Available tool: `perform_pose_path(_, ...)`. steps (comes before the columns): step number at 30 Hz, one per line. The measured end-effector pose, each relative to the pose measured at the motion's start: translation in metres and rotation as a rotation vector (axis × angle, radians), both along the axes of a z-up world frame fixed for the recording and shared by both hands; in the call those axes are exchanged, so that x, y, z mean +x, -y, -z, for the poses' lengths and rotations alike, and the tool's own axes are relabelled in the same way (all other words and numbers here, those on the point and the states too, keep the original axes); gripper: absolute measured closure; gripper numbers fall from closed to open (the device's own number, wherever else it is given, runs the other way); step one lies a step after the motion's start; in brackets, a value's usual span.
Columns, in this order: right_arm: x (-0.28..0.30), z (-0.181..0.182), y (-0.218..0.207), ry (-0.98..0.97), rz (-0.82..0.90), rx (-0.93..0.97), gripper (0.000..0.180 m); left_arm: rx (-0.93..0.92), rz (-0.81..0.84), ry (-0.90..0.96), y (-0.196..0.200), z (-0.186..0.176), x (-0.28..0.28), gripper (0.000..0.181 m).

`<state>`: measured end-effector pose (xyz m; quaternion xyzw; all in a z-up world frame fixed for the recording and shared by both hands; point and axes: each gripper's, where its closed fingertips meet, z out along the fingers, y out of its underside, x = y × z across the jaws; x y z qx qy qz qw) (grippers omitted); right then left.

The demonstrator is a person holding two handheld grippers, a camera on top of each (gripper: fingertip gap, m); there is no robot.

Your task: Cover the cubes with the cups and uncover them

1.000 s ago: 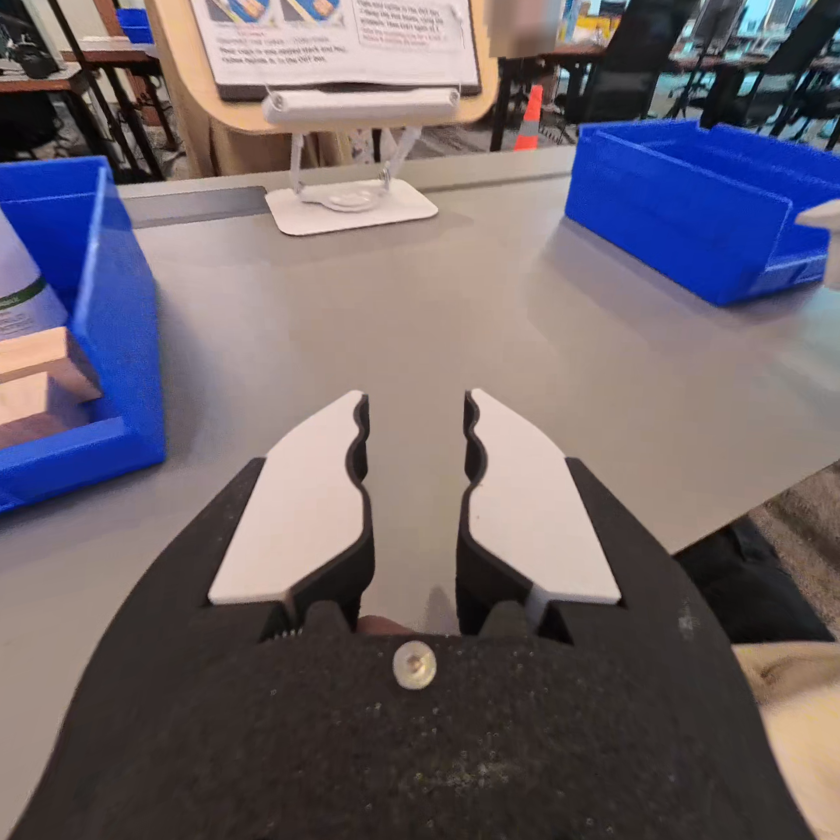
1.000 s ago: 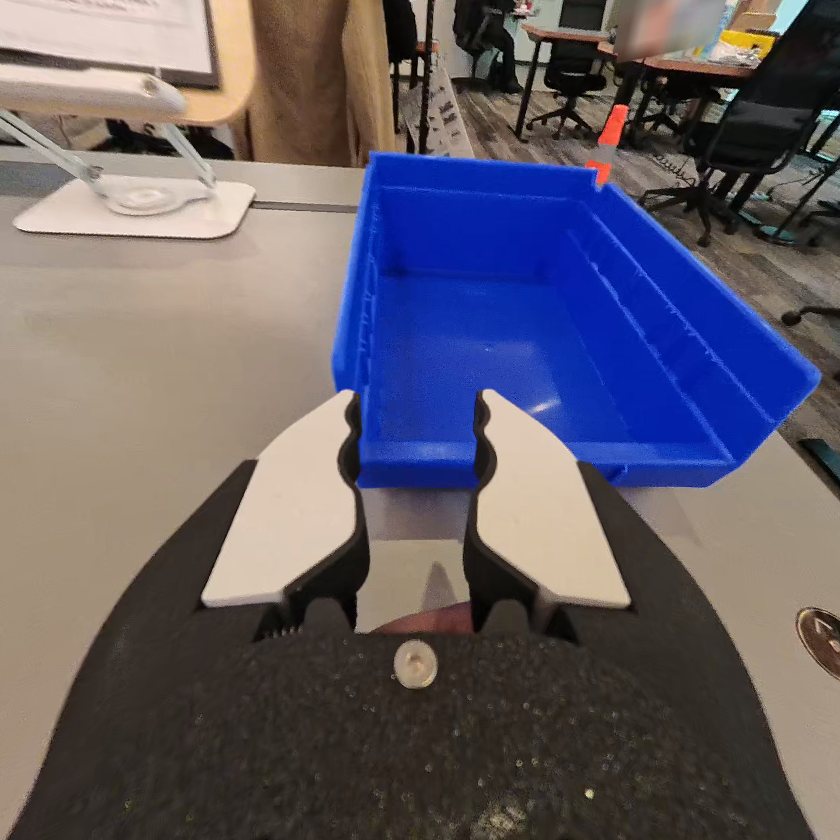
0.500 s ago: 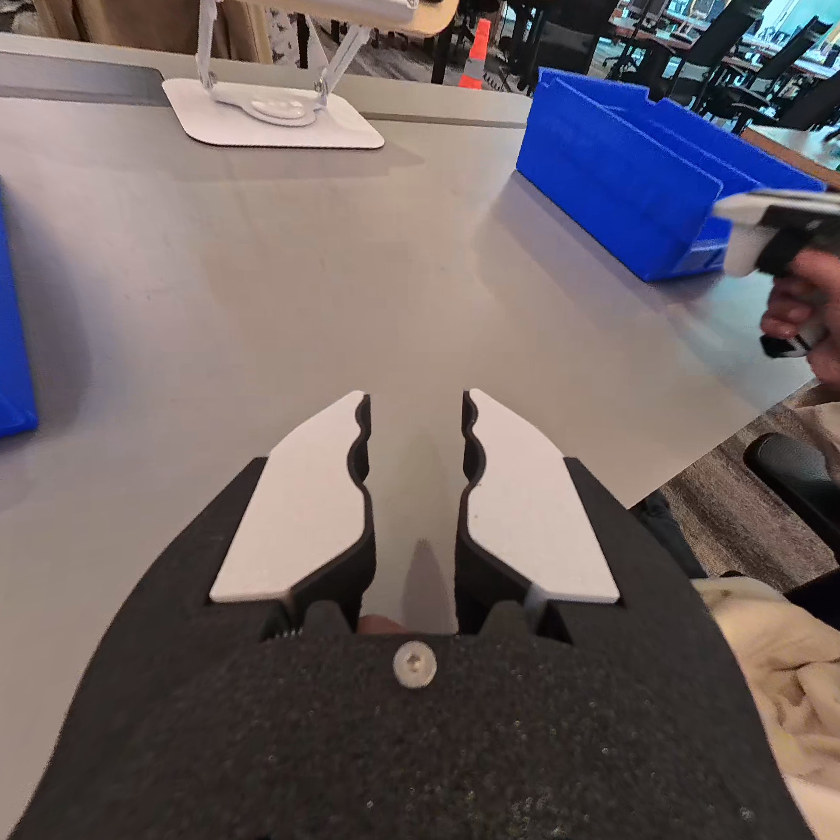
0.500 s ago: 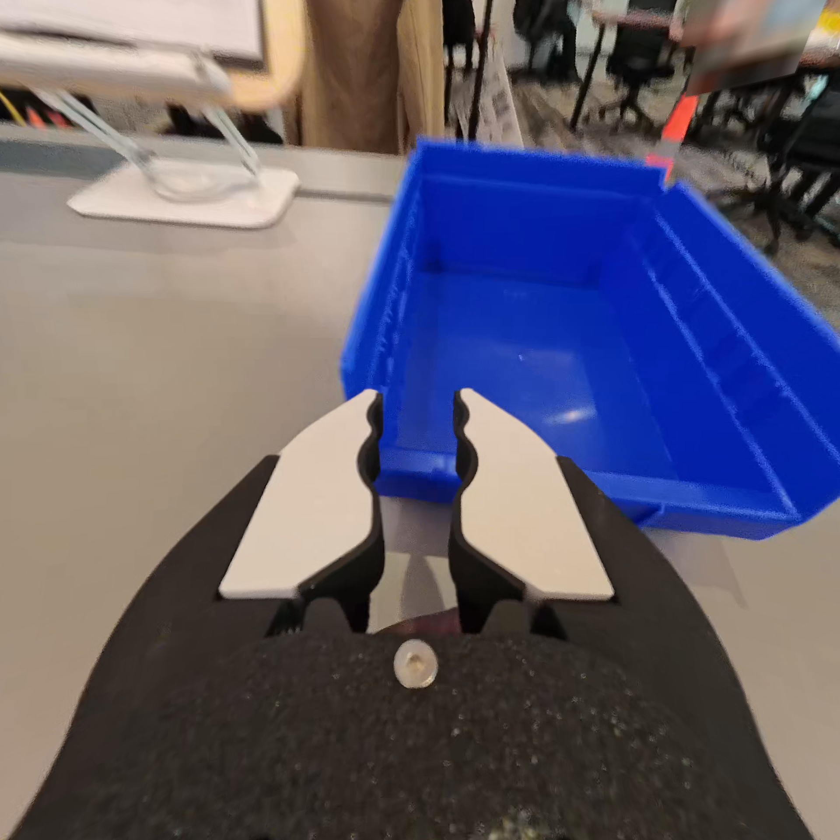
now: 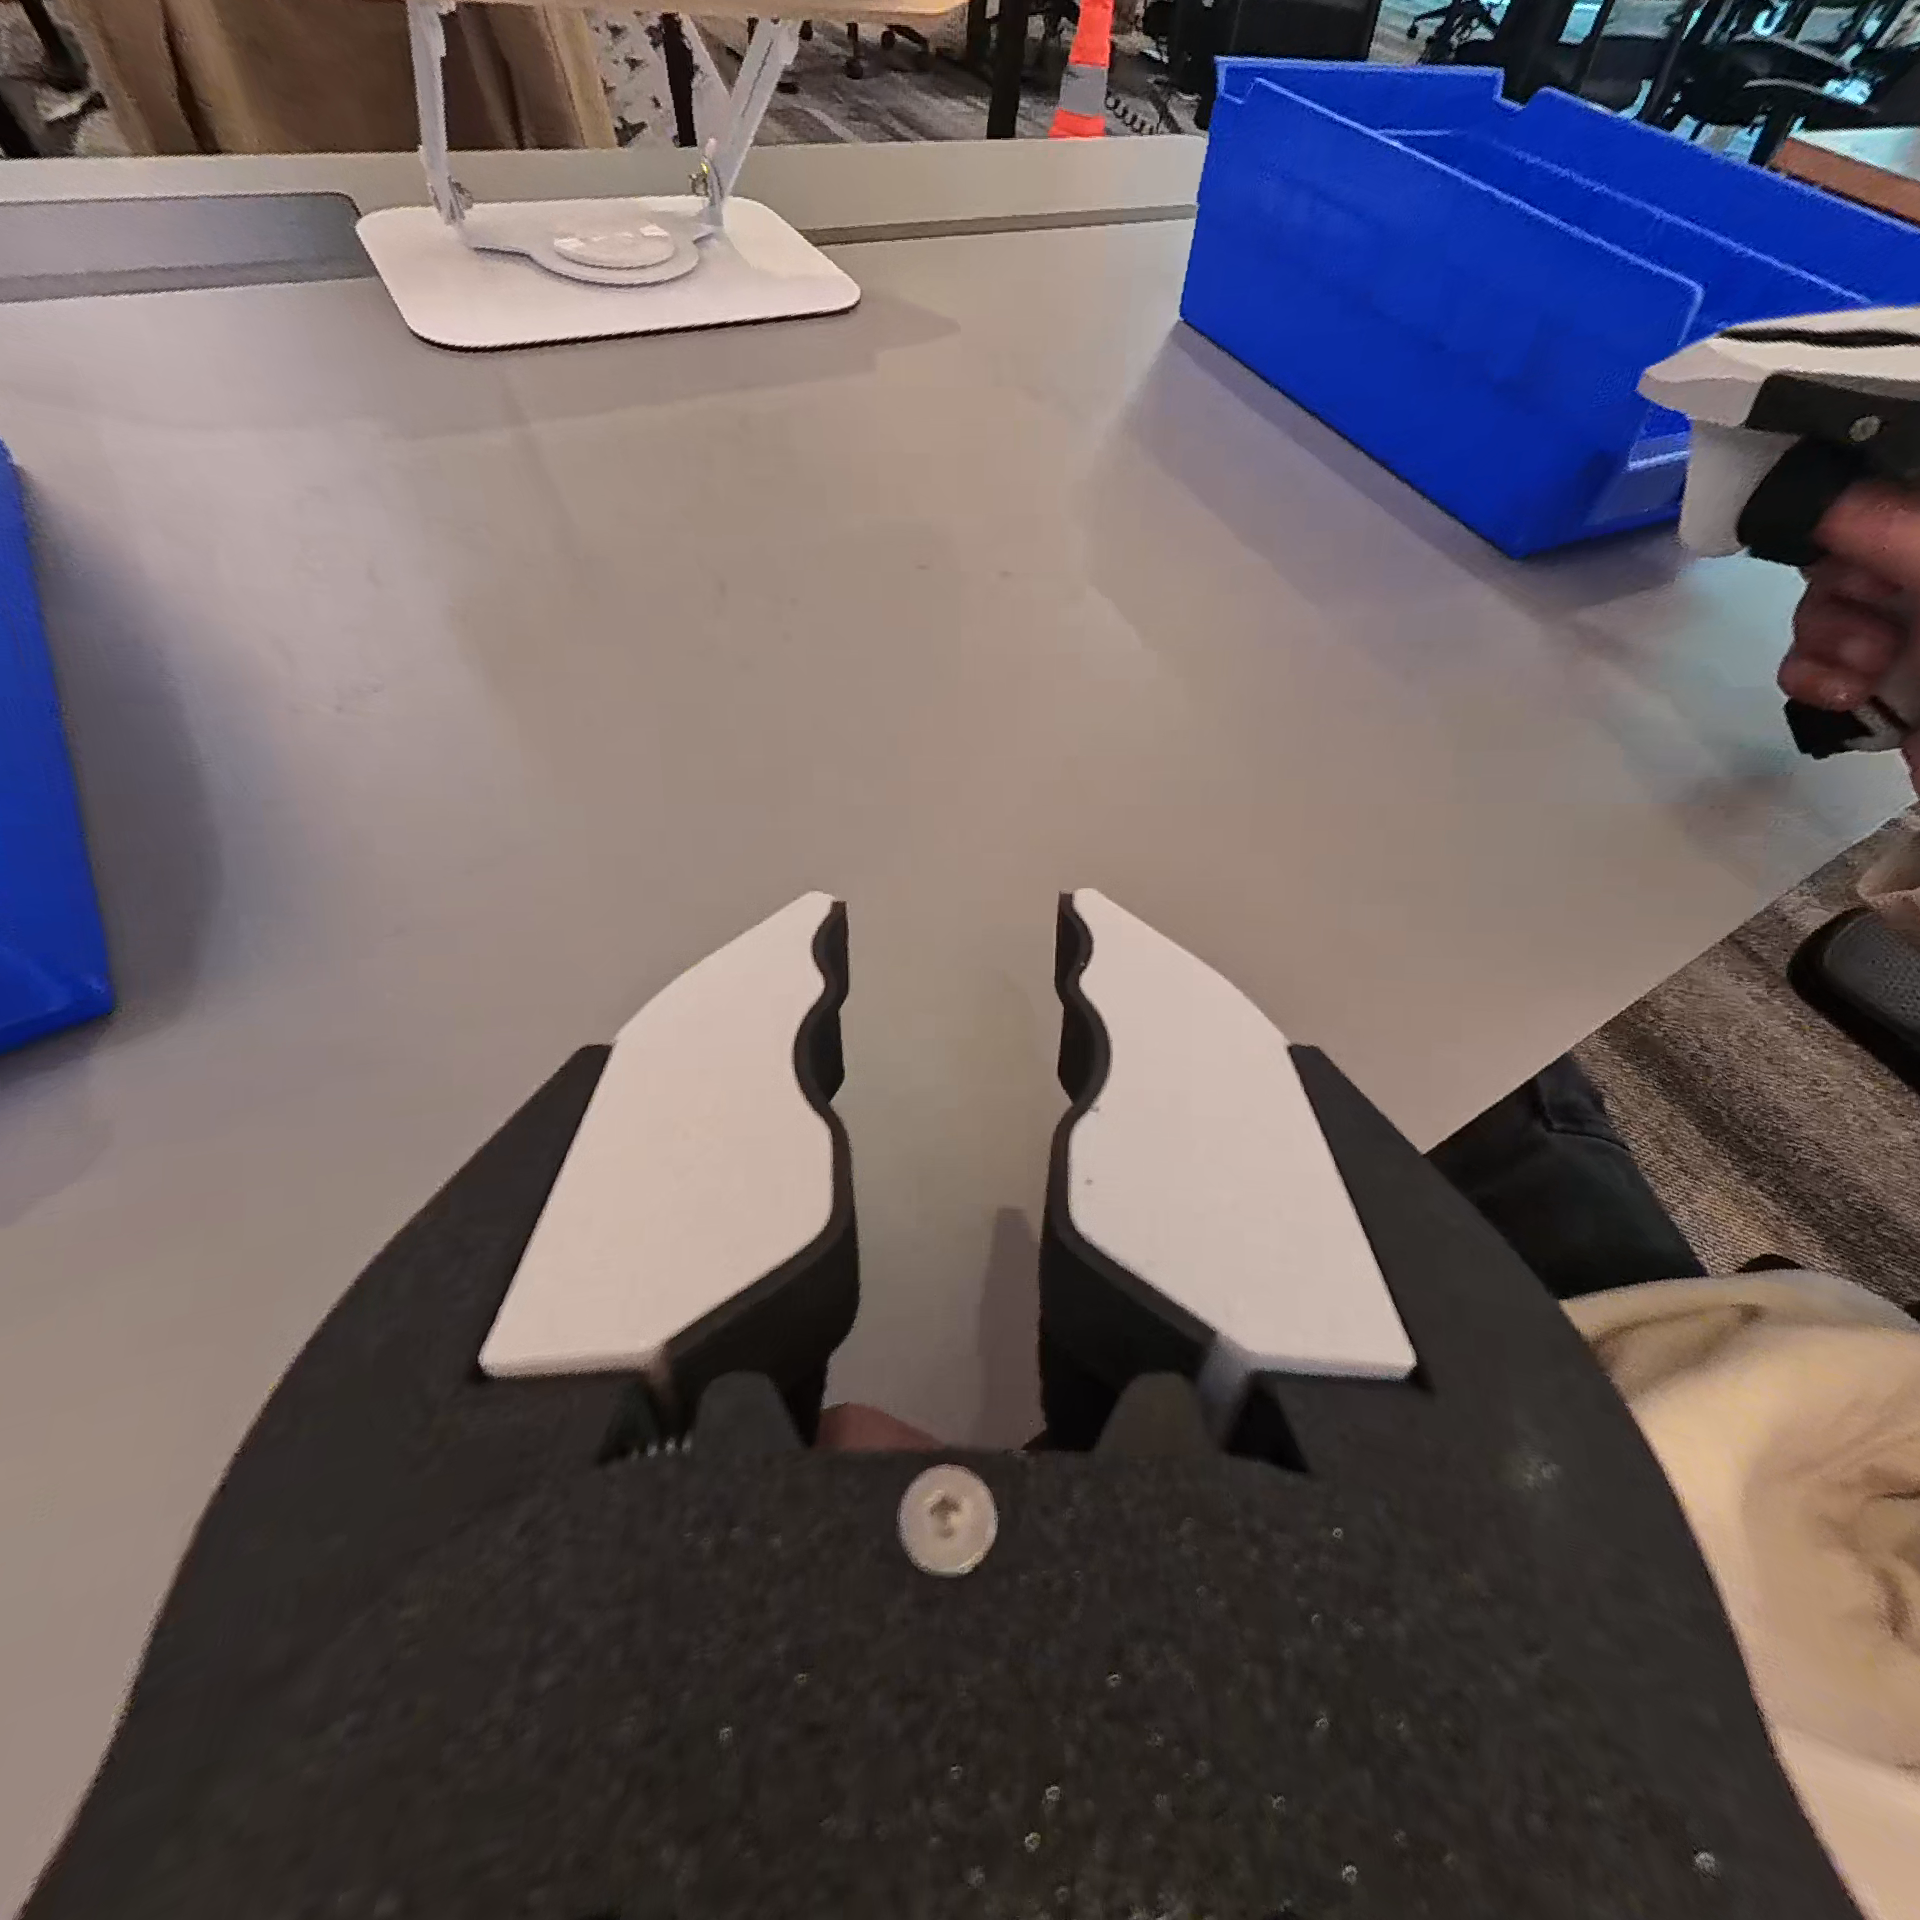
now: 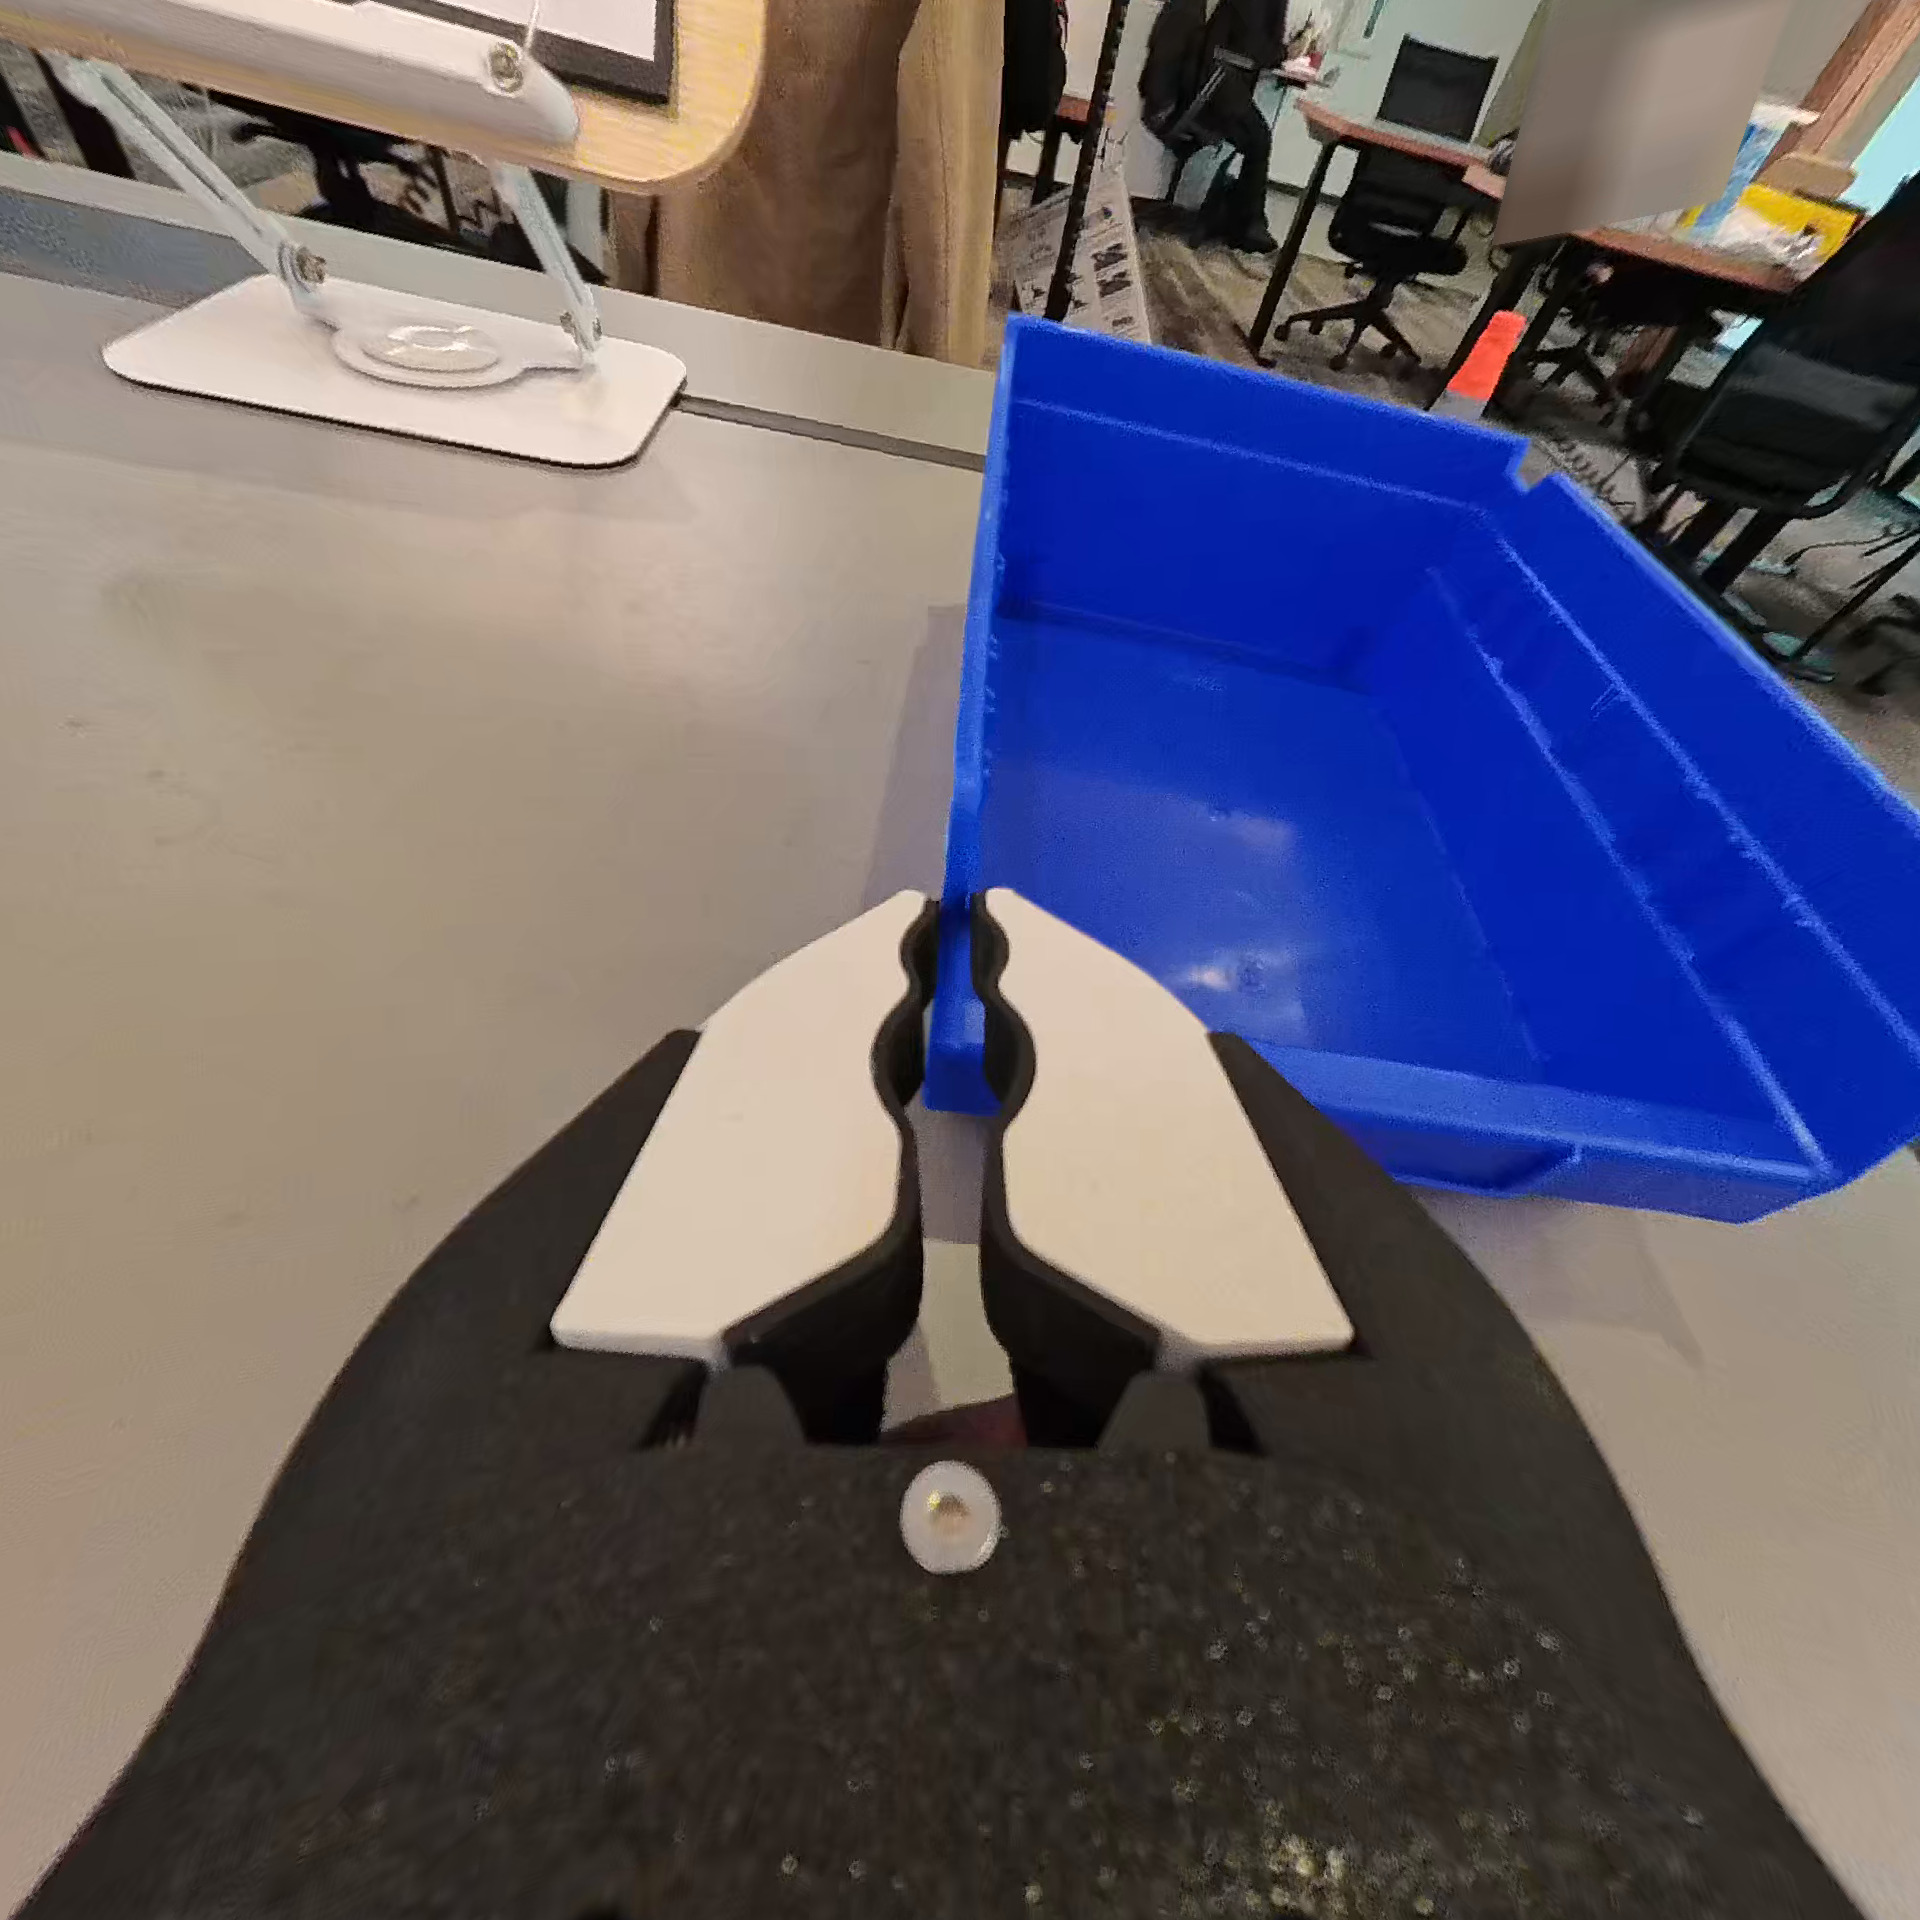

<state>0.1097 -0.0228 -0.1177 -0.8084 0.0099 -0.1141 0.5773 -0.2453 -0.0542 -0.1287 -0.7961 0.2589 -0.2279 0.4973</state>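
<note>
Left wrist view: left gripper (image 5: pixel 951 925) hovering over bare grey counter (image 5: pixel 727 644), white fingers apart, gripping nothing; blue plastic bin (image 5: pixel 1455 312) sitting far right, another blue bin's edge (image 5: pixel 42 779) showing left.

Right wrist view: right gripper (image 6: pixel 954 920) hanging with fingers nearly together, clamping nothing, facing the blue bin's near corner. Cubes and cups lying out of sight.

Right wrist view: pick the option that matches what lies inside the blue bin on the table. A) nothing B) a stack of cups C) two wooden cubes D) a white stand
A: the blue bin shows only its bare, shiny floor and walls, with no cube or cup in it, while the white stand sits outside it on the grey table.
</note>
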Motion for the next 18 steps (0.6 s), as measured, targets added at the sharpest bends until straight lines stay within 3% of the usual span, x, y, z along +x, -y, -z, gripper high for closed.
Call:
perform_pose_path(6,0.011,0.000,0.006,-0.008,0.014,0.008,0.175,-0.092,0.002,0.061,-0.001,0.007,-0.001,0.143)
perform_pose_path(18,0.016,0.000,0.001,0.029,-0.053,-0.021,0.175,-0.048,-0.018,0.037,-0.003,0.003,-0.005,0.143)
